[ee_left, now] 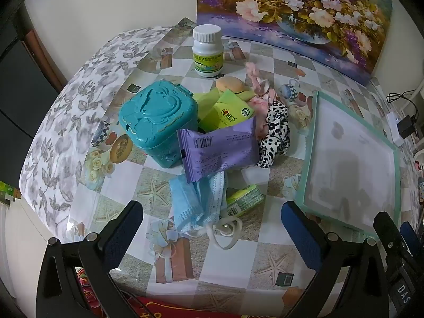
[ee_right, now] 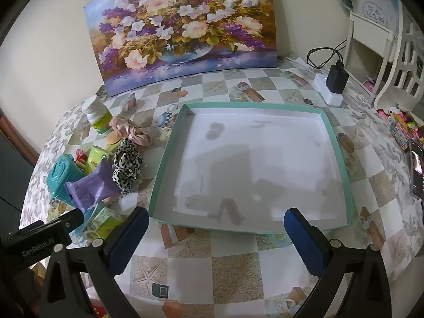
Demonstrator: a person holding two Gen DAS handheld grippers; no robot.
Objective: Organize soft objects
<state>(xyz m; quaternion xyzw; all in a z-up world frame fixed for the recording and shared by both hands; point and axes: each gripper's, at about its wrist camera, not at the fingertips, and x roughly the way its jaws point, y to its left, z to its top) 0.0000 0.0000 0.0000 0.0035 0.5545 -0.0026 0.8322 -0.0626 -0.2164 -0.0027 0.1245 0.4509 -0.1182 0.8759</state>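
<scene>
A pile of items lies on the patterned table. In the left wrist view I see a blue face mask (ee_left: 197, 201), a purple packet (ee_left: 220, 149), a leopard-print scrunchie (ee_left: 274, 132), a pink scrunchie (ee_left: 258, 82), a green tissue pack (ee_left: 228, 112) and a teal plastic box (ee_left: 156, 122). My left gripper (ee_left: 212, 217) is open, just in front of the mask. A shallow white tray with a teal rim (ee_right: 169, 159) lies to the right, with nothing in it. My right gripper (ee_right: 216, 220) is open over the tray's near edge.
A white pill bottle (ee_left: 207, 51) stands behind the pile. A small green carton (ee_left: 245, 198) lies beside the mask. A flower painting (ee_right: 182, 31) leans on the wall. A charger and power strip (ee_right: 332, 84) sit at the back right, near a white chair (ee_right: 384, 53).
</scene>
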